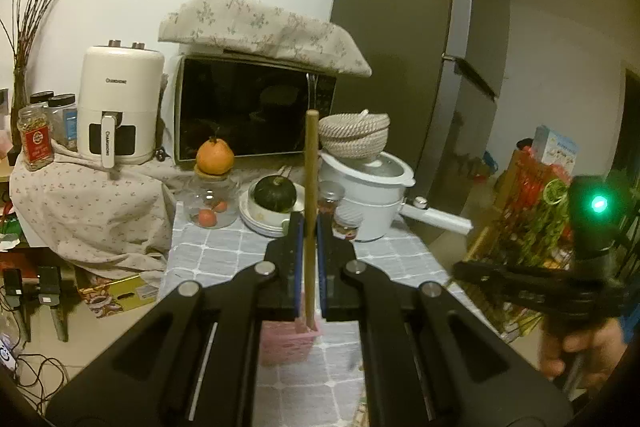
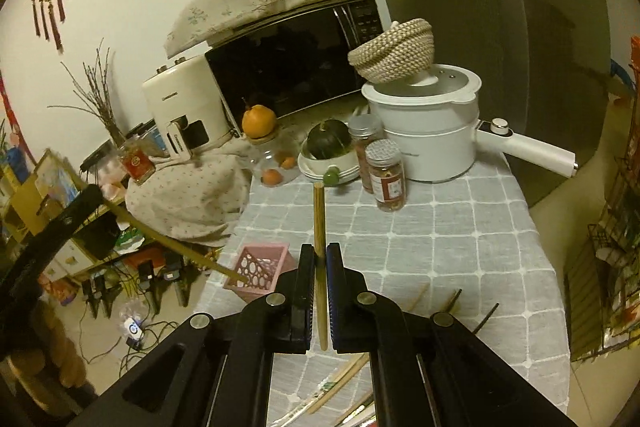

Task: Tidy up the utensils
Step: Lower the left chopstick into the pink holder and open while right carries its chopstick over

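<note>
My left gripper [image 1: 308, 223] is shut on a wooden chopstick [image 1: 310, 187], held upright with its lower end inside the pink perforated basket [image 1: 286, 345]. In the right wrist view that same chopstick [image 2: 168, 239] slants from the left gripper down into the pink basket [image 2: 260, 267]. My right gripper [image 2: 319, 253] is shut on a second wooden chopstick [image 2: 320, 223], held upright above the table to the right of the basket. More chopsticks [image 2: 416, 297] lie on the grey checked tablecloth [image 2: 440, 227] near the front edge.
At the back stand a white pot [image 2: 432, 131] with a woven basket on its lid, two spice jars [image 2: 386, 175], a squash in a bowl [image 2: 330, 147], a glass jar with an orange [image 2: 260, 121], a microwave [image 1: 248, 111] and an air fryer [image 1: 118, 103]. A fridge is at the right.
</note>
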`<move>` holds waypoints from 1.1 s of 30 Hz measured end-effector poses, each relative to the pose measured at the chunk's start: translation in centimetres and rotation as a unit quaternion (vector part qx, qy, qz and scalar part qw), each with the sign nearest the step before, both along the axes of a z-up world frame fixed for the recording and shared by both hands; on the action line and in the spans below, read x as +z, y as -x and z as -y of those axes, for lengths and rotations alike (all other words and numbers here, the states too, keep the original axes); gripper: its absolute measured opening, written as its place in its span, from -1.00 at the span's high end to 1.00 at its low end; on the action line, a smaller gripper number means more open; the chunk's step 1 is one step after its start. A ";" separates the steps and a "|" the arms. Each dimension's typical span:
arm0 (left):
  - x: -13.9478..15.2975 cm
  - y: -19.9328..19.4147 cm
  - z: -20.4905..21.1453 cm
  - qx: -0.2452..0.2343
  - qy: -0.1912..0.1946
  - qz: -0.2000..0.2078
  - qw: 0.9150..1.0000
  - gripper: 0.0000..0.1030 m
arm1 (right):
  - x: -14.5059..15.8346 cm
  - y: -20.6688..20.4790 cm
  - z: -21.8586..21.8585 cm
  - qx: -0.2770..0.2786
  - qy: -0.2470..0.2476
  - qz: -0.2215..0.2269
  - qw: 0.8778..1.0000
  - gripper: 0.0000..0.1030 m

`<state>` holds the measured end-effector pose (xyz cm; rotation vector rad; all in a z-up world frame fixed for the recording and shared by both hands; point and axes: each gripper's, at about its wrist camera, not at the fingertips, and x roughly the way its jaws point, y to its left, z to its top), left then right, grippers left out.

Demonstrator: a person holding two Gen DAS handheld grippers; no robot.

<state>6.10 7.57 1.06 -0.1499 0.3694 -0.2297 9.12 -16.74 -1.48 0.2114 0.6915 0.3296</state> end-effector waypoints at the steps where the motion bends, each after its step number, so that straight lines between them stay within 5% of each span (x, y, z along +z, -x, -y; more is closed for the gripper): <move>1: -0.4 -0.5 0.0 0.005 -0.005 -0.004 1.000 0.86 | 0.0 0.0 -0.2 0.001 0.001 0.000 1.000 0.89; 26: -7.4 -8.1 -0.3 0.033 0.014 -0.113 0.993 0.86 | 2.0 0.6 -1.6 0.015 -0.018 0.025 0.999 0.89; 31: -7.0 -8.0 -0.6 0.030 0.032 -0.122 0.992 0.29 | 3.6 0.3 -2.6 0.020 -0.025 0.042 0.999 0.89; 33: -6.3 -7.5 -0.8 0.027 0.034 -0.117 0.992 0.22 | 4.1 0.0 -2.9 0.021 -0.031 0.046 0.998 0.89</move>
